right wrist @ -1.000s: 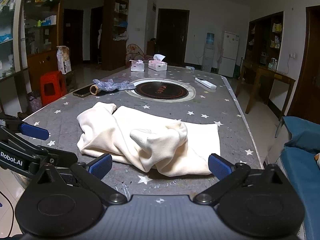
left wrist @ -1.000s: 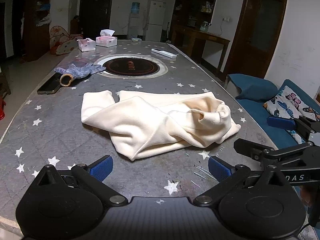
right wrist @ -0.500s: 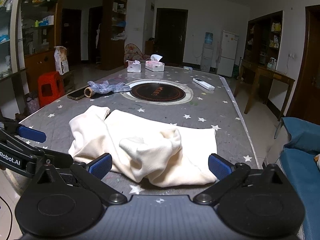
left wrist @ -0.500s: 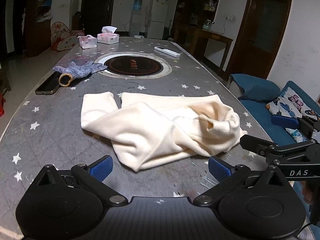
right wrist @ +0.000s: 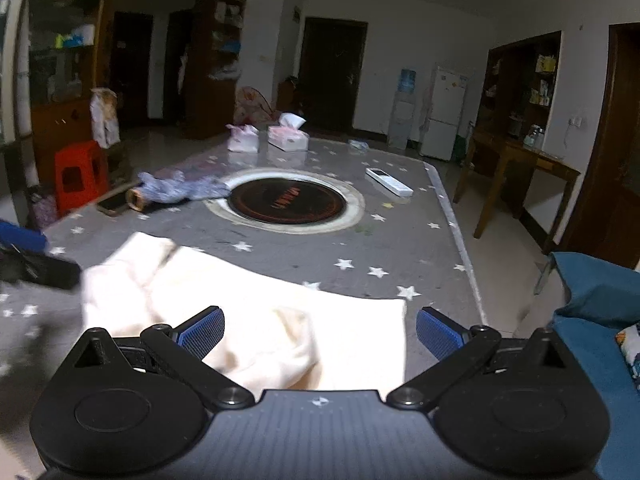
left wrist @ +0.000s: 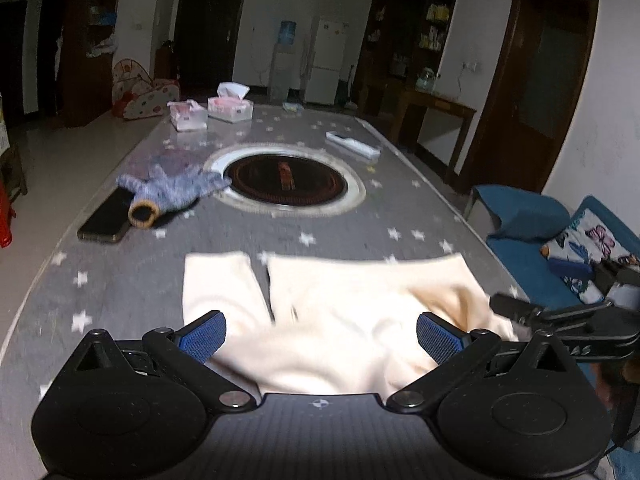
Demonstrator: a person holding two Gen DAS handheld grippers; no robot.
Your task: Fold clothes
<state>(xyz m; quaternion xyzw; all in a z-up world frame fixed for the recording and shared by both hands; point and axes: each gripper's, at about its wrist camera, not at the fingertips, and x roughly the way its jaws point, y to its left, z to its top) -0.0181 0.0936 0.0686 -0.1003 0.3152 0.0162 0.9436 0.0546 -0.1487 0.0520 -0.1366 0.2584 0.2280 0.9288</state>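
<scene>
Low in the centre of both frames, a crumpled cream garment (left wrist: pixel 332 320) is spread on the star-patterned worktop (left wrist: pixel 120 280). Two outer edges should be gripped and drawn flat before folding. Left gripper (left wrist: pixel 320 334) and right gripper (right wrist: pixel 319 332) fingers are spread wide above it; nothing is held.

Both grippers, left gripper (left wrist: pixel 320 338) and right gripper (right wrist: pixel 320 332), have matte black linkages, silver pivot screws and blue ribbed pads (left wrist: pixel 202 338).
</scene>
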